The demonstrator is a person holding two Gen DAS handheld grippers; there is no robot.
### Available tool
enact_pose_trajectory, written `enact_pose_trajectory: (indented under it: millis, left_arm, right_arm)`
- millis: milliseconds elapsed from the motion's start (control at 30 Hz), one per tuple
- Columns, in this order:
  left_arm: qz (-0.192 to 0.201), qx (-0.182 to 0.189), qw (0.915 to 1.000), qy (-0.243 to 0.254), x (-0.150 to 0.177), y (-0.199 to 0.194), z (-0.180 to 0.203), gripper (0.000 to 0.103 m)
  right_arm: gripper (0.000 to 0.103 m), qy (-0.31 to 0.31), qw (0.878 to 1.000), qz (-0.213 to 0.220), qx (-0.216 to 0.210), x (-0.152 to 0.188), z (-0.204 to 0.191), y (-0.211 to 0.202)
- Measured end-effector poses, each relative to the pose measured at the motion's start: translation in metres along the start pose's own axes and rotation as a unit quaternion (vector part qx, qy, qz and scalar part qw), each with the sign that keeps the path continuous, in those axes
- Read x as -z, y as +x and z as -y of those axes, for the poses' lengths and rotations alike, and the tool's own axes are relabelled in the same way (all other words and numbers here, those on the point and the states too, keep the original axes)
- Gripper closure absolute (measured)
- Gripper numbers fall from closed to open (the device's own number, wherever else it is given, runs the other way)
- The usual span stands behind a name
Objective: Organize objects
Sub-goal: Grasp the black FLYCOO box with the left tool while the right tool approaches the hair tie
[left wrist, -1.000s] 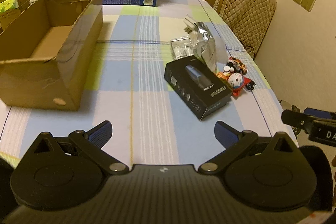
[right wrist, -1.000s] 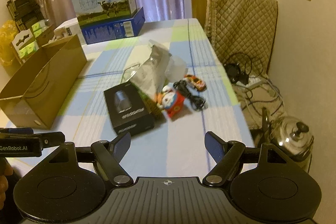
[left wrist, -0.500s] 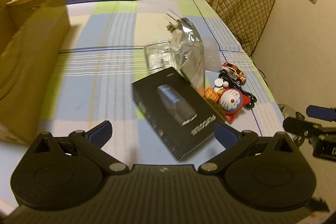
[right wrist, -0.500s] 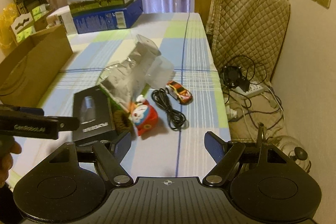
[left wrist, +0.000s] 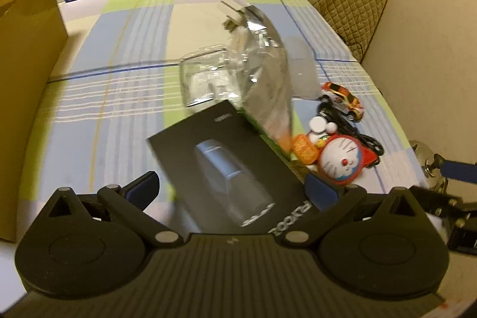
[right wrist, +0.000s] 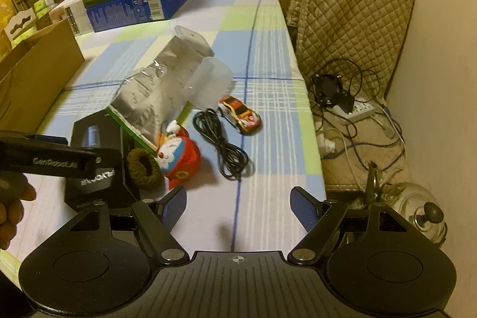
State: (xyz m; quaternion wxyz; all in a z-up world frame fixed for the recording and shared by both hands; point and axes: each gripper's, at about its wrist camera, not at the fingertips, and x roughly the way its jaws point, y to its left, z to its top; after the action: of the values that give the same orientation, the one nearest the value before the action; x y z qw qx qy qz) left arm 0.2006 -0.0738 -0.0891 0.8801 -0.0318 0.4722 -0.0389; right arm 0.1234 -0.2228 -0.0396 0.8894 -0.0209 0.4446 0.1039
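Checked cloth covers the tabletop [right wrist: 268, 55], with a cardboard box [left wrist: 26, 73] far to the left of the left gripper [left wrist: 231, 188]. Its fingers [left wrist: 143, 188] are spread wide, straddling the near end of a black product box [left wrist: 226, 166]. Beyond lies a silver foil bag [right wrist: 152, 100]. The right gripper [right wrist: 238, 206] also gapes empty; ahead of it are a cartoon cat toy [right wrist: 179, 157], a coiled black cable [right wrist: 223, 145] and a toy car [right wrist: 240, 114].
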Motion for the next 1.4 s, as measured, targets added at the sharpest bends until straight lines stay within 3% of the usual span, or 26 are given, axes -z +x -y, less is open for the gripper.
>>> enact_pose_trajectory:
  millis: [133,233,400,567,933,1100,1233,1400]
  left_arm:
    - [0.003,-0.023,0.9997,0.013,0.005,-0.009,-0.019,0.001]
    - [-0.008,-0.018,0.9997,-0.017,0.004,-0.013,-0.033,0.001]
    - [-0.005,0.009,0.9997,-0.022,-0.004,-0.008,-0.011,0.001]
    - [-0.011,0.008,0.9999,-0.011,-0.003,0.006,0.008,0.0]
    - [-0.021,-0.02,0.9996,0.007,0.008,-0.004,-0.027,0.002]
    - [-0.028,-0.012,0.9993,0.022,0.009,-0.002,-0.032,0.025]
    - [-0.03,0.0,0.9991,0.03,0.014,-0.01,-0.043,0.027]
    - [-0.03,-0.013,0.9966,0.075,0.033,-0.03,-0.059,0.027]
  right_arm:
    - [0.028,-0.014,1.0,0.005,-0.006,-0.008,-0.011,-0.002]
    - [0.028,-0.02,1.0,0.012,-0.006,-0.013,-0.018,-0.003]
    - [0.028,-0.018,1.0,0.012,-0.004,-0.017,-0.021,-0.005]
    - [0.028,-0.021,1.0,-0.007,0.006,-0.011,-0.016,0.002]
    - [0.028,-0.023,1.0,-0.006,-0.003,-0.011,-0.023,0.001]
    - [0.028,-0.043,0.999,0.006,-0.001,-0.019,-0.034,-0.011]
    - [0.028,-0.06,0.998,0.011,-0.007,-0.023,-0.048,-0.017]
    - [0.028,-0.071,0.996,0.008,-0.044,-0.021,-0.081,-0.019]
